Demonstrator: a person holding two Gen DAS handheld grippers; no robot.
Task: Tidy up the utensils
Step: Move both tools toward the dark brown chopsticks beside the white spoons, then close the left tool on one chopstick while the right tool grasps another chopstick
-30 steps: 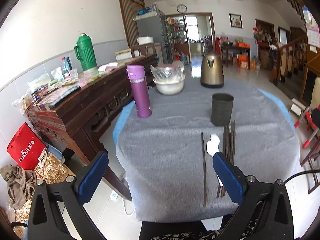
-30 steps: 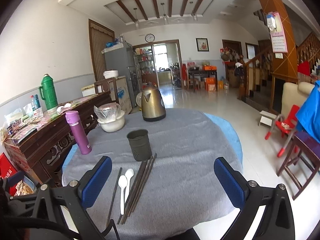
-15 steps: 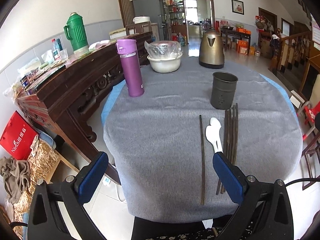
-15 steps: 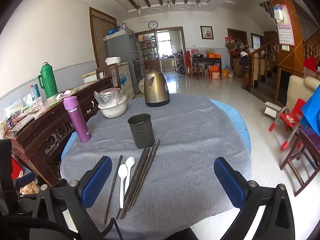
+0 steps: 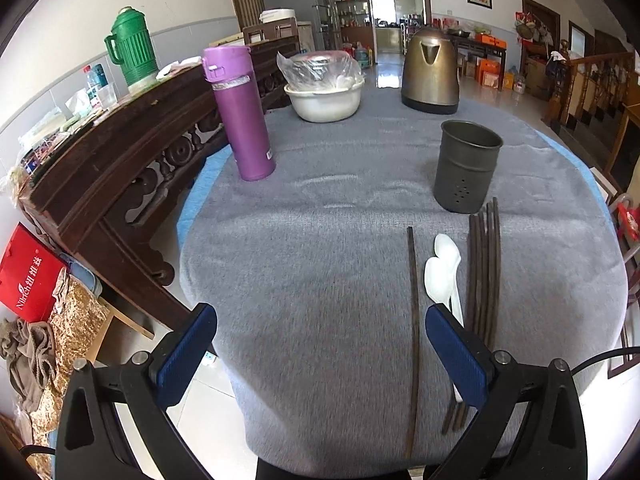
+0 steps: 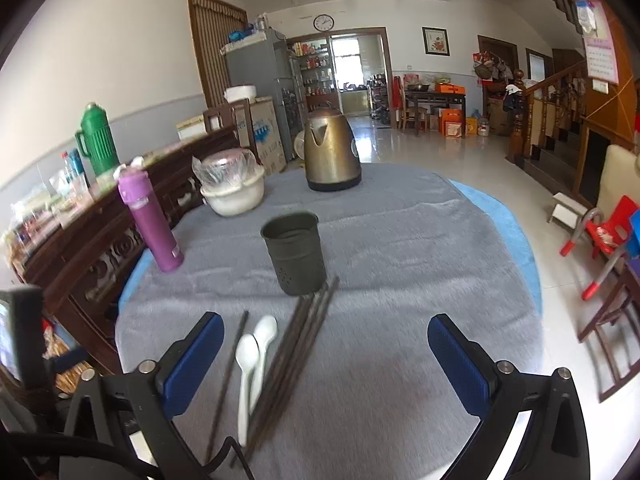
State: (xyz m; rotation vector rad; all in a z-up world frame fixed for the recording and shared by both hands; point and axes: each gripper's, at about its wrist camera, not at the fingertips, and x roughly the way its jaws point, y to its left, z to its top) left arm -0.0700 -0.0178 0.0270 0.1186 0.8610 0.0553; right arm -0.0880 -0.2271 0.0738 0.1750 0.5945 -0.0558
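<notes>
A dark metal utensil cup stands upright on the grey tablecloth. Near the front edge lie a single dark chopstick, two white spoons and a bundle of several dark chopsticks. My left gripper is open and empty above the cloth, left of the utensils. My right gripper is open and empty above the cloth, its left finger over the single chopstick's side.
A purple flask stands at the left. A white bowl covered with plastic and a bronze kettle stand at the back. A dark wooden sideboard with a green thermos runs along the left.
Both grippers have moved forward and lower over the table, so the utensils and cup appear closer. Nothing on the table has moved.
</notes>
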